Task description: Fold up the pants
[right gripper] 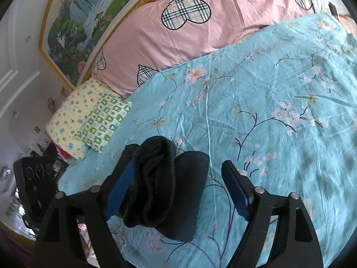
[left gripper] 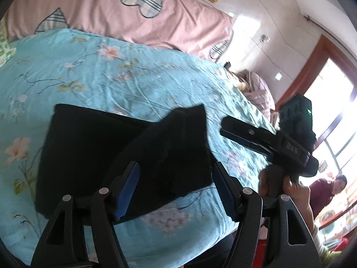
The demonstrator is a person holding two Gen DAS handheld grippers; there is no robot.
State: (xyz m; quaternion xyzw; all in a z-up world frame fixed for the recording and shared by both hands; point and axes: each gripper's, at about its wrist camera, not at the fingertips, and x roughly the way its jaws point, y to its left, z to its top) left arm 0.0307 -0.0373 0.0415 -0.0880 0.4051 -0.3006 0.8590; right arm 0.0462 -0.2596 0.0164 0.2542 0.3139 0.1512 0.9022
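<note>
Black pants [left gripper: 107, 156] lie folded into a compact stack on the blue flowered bedspread [left gripper: 111, 78], near its front edge. One upper flap stands up at an angle instead of lying flat; in the right wrist view its rolled end sits as a lump on top of the stack.

Left gripper [left gripper: 176, 192]: fingers wide apart, blue pads [left gripper: 127, 189] on either side of the near edge of the pants. The cloth lies between the pads, but neither presses on it. Nothing held.

Right gripper [right gripper: 178, 189]: fingers also wide. The rolled end of the pants [right gripper: 160, 178] rests against the left pad; the right pad stands clear over bare bedspread. No pinch visible, so the cloth looks released. From the left wrist camera the right gripper shows beside the stack, above the bedspread, apart from the pants.

Judgement: both sets of fingers are spread because a fold has been laid down and let go; the stack stays where it is by its own weight. The raised flap suggests the fold is not yet tidy and likely needs pressing flat.

Background: pink pillow with plaid hearts [right gripper: 189, 33] at the head of the bed, small patterned cushions [right gripper: 89, 118] beside it. A person sits near the window, far right in the left wrist view.
</note>
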